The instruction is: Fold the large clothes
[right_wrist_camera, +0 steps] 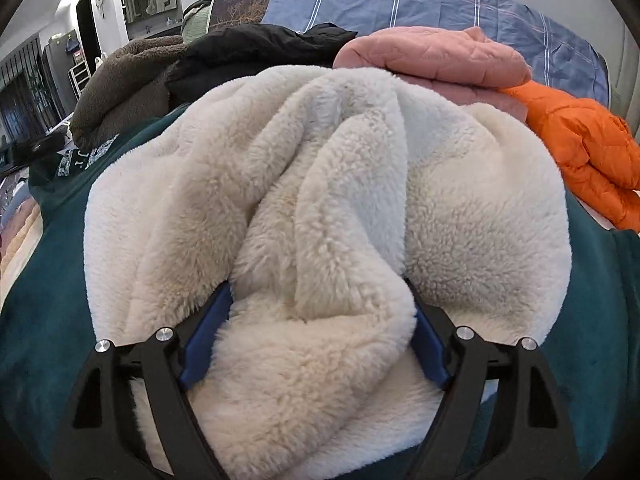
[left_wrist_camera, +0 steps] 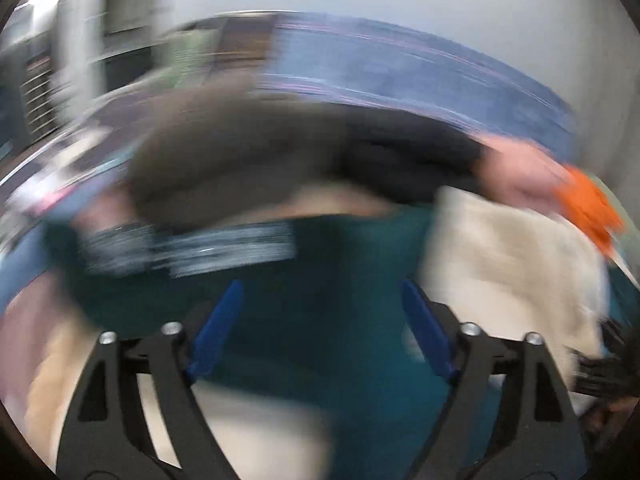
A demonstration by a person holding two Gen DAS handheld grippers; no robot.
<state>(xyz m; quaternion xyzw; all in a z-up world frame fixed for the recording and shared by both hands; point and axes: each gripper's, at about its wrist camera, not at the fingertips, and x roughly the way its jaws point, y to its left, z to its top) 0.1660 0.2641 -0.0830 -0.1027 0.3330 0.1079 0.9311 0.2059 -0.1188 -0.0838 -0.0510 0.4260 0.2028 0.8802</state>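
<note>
Left wrist view badly blurred: left gripper (left_wrist_camera: 320,320) jaws spread wide, nothing between, over one teal garment (left_wrist_camera: 320,264). Right gripper (right_wrist_camera: 318,320) jaws wide around a bunched fold of one cream fleece (right_wrist_camera: 320,184) lying on the teal; firm grip unclear. Behind, left to right: one brown fleece (right_wrist_camera: 120,80), one black jacket (right_wrist_camera: 256,52), one pink quilted jacket (right_wrist_camera: 432,56), one orange puffer (right_wrist_camera: 580,148).
</note>
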